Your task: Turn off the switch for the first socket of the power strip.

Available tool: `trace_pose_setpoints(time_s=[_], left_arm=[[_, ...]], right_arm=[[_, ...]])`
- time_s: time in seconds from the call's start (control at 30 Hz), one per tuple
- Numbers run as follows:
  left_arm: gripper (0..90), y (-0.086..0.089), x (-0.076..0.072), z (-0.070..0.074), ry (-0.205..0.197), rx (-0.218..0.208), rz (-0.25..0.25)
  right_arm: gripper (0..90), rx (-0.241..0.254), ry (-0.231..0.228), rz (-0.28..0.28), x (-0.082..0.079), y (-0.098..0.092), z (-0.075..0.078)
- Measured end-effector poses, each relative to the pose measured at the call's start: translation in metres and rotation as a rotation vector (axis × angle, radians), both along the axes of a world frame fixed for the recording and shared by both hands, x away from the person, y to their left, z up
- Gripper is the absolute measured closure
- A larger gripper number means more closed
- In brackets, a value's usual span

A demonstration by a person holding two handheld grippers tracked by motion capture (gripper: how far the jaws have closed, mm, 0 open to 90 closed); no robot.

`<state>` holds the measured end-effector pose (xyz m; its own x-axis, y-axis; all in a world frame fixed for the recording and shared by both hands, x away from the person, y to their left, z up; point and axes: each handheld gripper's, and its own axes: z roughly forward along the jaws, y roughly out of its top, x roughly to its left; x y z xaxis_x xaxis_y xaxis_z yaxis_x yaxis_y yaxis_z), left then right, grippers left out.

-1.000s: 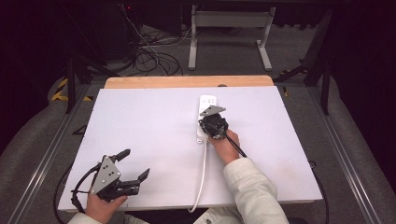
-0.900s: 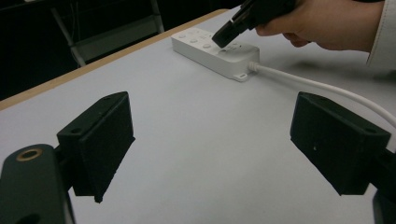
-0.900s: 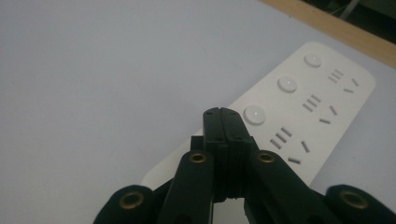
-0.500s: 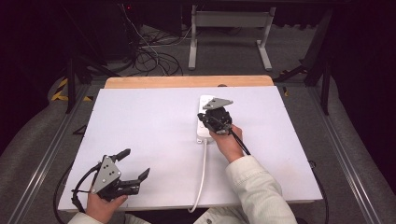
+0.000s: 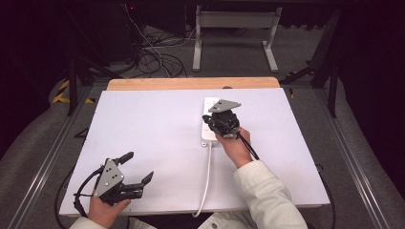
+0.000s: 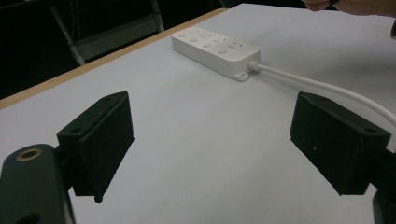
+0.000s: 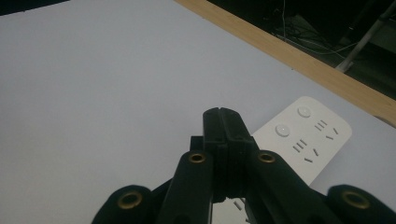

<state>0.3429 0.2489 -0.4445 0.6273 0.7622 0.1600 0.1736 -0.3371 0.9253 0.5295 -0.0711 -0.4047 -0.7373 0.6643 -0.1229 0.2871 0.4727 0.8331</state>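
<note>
The white plastic power strip (image 5: 210,122) lies far-centre on the table. The right gripper (image 5: 220,123), jaws pressed together, is held over it, seemingly above a button; a skewed push could shove it. The left gripper (image 5: 136,171) is held apart.

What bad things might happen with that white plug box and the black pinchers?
1. The right gripper, jaws shut, hovers over the power strip; pressing off-centre might hit the wrong button or slide the strip.
2. The white cable trails past the near table edge beside the right sleeve, which might snag it and drag the strip.
</note>
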Motion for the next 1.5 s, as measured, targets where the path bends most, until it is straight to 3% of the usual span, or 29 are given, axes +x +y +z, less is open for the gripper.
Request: trace_pose_setpoints(time_s=[0.03, 0.3, 0.33, 0.4, 0.57, 0.93, 1.07, 1.13, 1.4, 1.5], left_arm=[[13.7, 0.000, 0.000, 0.000, 0.001, 0.000, 0.001], [13.7, 0.000, 0.000, 0.000, 0.002, -0.006, 0.003], [13.7, 0.000, 0.000, 0.000, 0.002, -0.005, 0.003], [13.7, 0.001, 0.000, 0.000, -0.001, 0.001, 0.002], [13.7, 0.001, 0.000, 0.000, 0.003, -0.005, 0.003], [13.7, 0.002, -0.001, 0.001, 0.010, -0.030, 0.009], [13.7, 0.002, -0.001, 0.001, 0.006, -0.025, 0.008], [13.7, 0.002, -0.001, 0.002, 0.005, -0.022, 0.007], [13.7, 0.003, -0.002, 0.003, 0.015, -0.046, 0.003], [13.7, 0.004, -0.002, 0.003, 0.012, -0.057, 0.008]], right_arm=[[87.9, 0.000, 0.000, 0.000, 0.000, 0.000, 0.000], [61.1, 0.030, -0.003, 0.021, -0.005, -0.005, 0.005], [54.5, 0.036, -0.005, 0.029, -0.007, -0.007, 0.006], [50.5, 0.042, -0.012, 0.031, -0.008, -0.009, 0.007], [35.5, 0.119, -0.014, 0.043, -0.017, -0.024, 0.010], [22.4, 0.168, -0.047, 0.073, -0.050, -0.058, 0.020], [18.2, 0.188, -0.040, 0.095, -0.062, -0.072, 0.023], [15.9, 0.203, -0.058, 0.101, -0.071, -0.081, 0.025], [9.7, 0.228, -0.083, 0.108, -0.089, -0.101, 0.020], [7.4, 0.231, -0.066, 0.103, -0.095, -0.110, 0.015]])
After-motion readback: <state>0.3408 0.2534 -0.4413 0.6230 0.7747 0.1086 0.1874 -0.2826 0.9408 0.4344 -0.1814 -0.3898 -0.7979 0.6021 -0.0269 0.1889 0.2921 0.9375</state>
